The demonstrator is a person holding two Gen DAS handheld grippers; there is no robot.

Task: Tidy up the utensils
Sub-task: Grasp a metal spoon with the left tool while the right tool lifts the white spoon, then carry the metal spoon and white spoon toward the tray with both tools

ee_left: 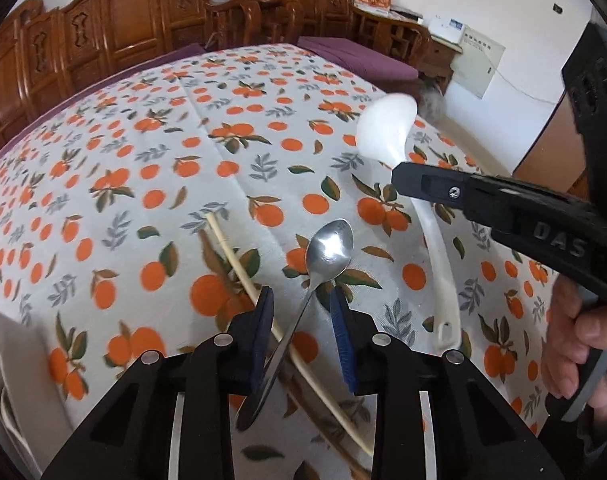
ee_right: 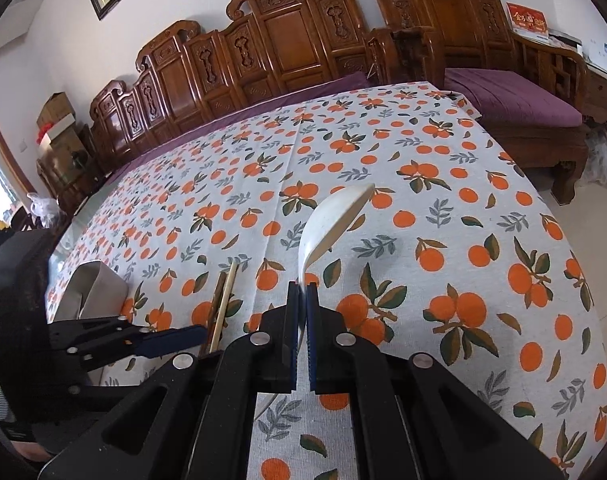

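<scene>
Covering the whole table (ee_right: 483, 200): white cloth w/ orange-fruit print; carved wood bench (ee_right: 287, 44) behind it, purple cushion (ee_right: 515, 100) at far R.

Bin (ee_right: 91, 288), pale, sits on cloth at L edge, beside the L gripper.

R gripper (ee_right: 302, 292): jaws together, clamped on white ladle (ee_right: 327, 224) at the handle. Ladle is off the cloth, bowl raised and tilted toward far side; handle end w/ hang hole trails low in L wrist view. Person's hand (ee_left: 575, 344) wraps the R gripper's grip.

L gripper (ee_left: 301, 300): jaws partly apart, no pad contact clear. Metal spoon (ee_left: 327, 248) lies between them, bowl fwd of the tips, handle running back under the L finger. Can't tell if the spoon is lifted or lying on the cloth.

Chopsticks (ee_left: 239, 264), pale, lie on cloth just L of the spoon, passing under L gripper.
</scene>
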